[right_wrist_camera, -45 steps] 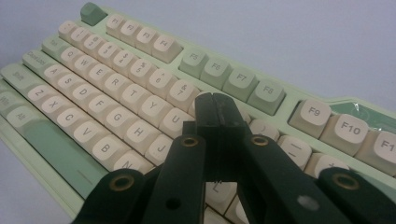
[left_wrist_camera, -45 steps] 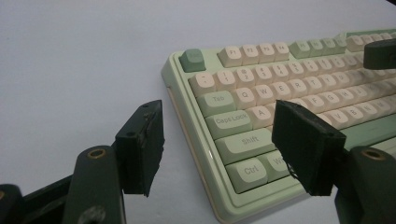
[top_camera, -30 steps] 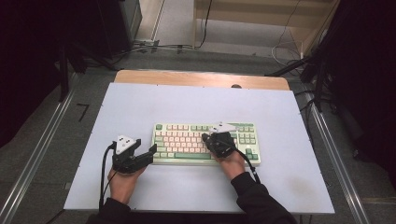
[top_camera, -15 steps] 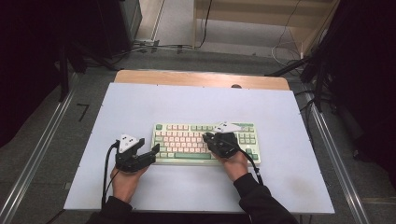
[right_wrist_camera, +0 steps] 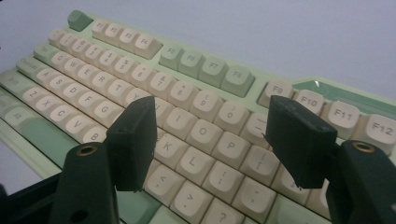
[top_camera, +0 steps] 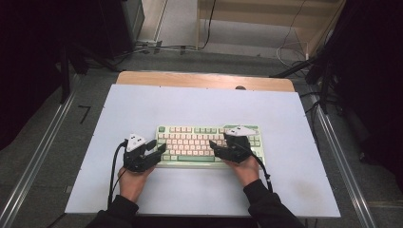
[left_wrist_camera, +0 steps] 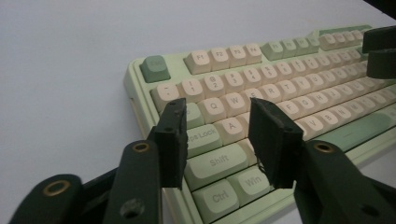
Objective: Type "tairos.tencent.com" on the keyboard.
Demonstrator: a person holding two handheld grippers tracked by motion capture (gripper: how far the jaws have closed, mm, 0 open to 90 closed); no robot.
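Observation:
A pale green keyboard (top_camera: 190, 142) with cream keys lies on the white table (top_camera: 199, 104). My left gripper (top_camera: 159, 149) hovers over the keyboard's left end, above the Caps Lock and A keys (left_wrist_camera: 215, 126). Its jaws have just been closing, stand partly open and hold nothing. My right gripper (top_camera: 216, 147) hangs over the right half, above the K and L keys (right_wrist_camera: 210, 126). Its jaws have just been opening, stand wide apart and are empty. The right gripper's fingertips (left_wrist_camera: 380, 51) show at the far right of the left gripper view.
The keyboard sits near the front middle of the table, with bare tabletop (top_camera: 142, 109) to its left, right and behind. A wooden strip (top_camera: 204, 80) runs along the table's far edge. Cables (top_camera: 157, 47) and dark stands (top_camera: 328, 71) lie on the floor beyond.
The right gripper has shifted slightly to the right over the keyboard and its jaws look wider apart. The left hand has hardly moved.

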